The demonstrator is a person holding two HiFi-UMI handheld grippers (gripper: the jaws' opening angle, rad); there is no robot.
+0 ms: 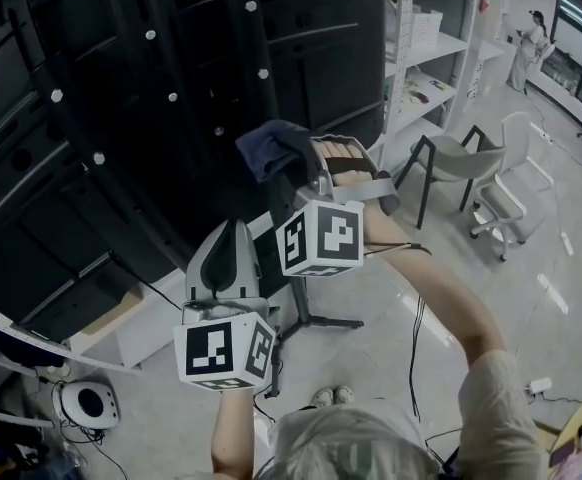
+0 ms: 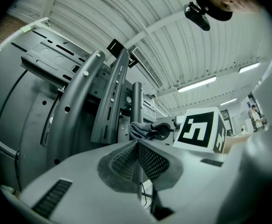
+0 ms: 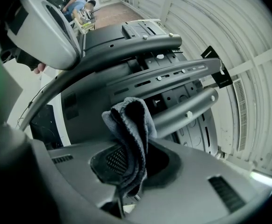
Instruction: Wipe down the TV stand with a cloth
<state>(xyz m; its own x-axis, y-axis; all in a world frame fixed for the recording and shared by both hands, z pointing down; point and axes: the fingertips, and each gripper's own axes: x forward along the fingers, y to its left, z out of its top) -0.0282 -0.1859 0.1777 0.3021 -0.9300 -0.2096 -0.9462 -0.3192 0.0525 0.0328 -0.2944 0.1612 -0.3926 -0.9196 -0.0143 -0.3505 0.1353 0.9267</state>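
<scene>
A cloth (image 3: pixel 128 125) is pinched in the jaws of the right gripper (image 3: pixel 126 168), perhaps touching the TV stand (image 3: pixel 140 45); the jaws of the left gripper (image 2: pixel 137 159) are pressed together, empty.

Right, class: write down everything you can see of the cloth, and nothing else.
The cloth is dark blue-grey, soft and nubby, like microfibre, and is bunched into thick folds. The right gripper has its jaws pinched on it: the folded bulk stands up above them and a short tail hangs below. In the head view it is held raised close to the dark curved bars of the TV stand. Whether it touches them cannot be told.
</scene>
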